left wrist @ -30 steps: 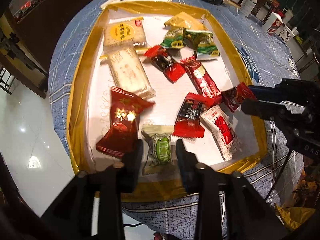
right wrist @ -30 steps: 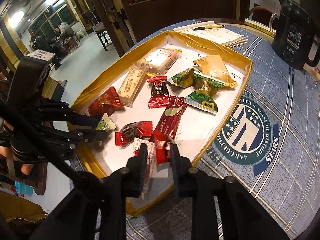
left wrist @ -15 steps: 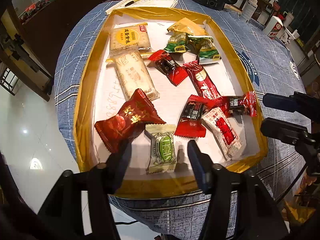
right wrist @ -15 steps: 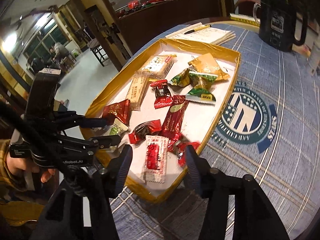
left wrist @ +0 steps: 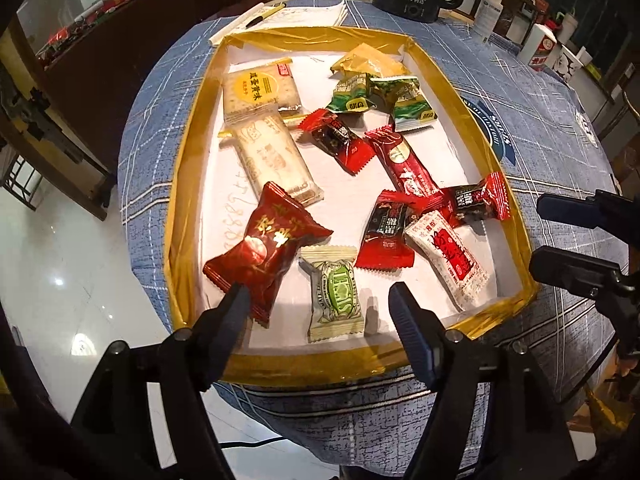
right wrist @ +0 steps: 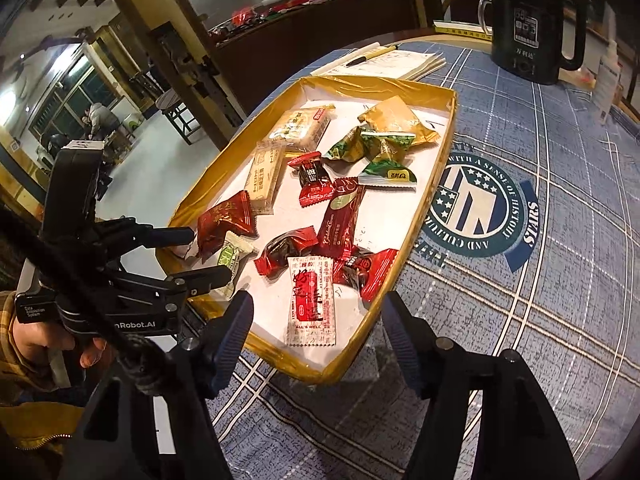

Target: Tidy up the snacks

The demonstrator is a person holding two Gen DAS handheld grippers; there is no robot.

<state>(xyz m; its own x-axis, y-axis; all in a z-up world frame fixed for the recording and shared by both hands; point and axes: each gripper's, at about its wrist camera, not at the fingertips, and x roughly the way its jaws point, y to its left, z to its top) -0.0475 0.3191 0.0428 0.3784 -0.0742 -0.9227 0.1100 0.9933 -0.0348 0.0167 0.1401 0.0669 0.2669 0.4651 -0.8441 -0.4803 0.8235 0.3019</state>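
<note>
Left gripper [left wrist: 318, 300]: I have it tipped steeply downward, jaws spread wide, having just been opening; pads [left wrist: 406, 312] press on nothing. Right gripper [right wrist: 316, 314]: also angled down, jaws likewise wide and just been opening, nothing clamped between them. From my right wrist view the left gripper sits off to its left, fingers pointing rightward, gripped from below by a bare hand [right wrist: 52, 346] with a plaid sleeve [right wrist: 8, 344] behind it. From my left wrist view the right gripper's two fingers [left wrist: 576, 272] reach in at its right side.
</note>
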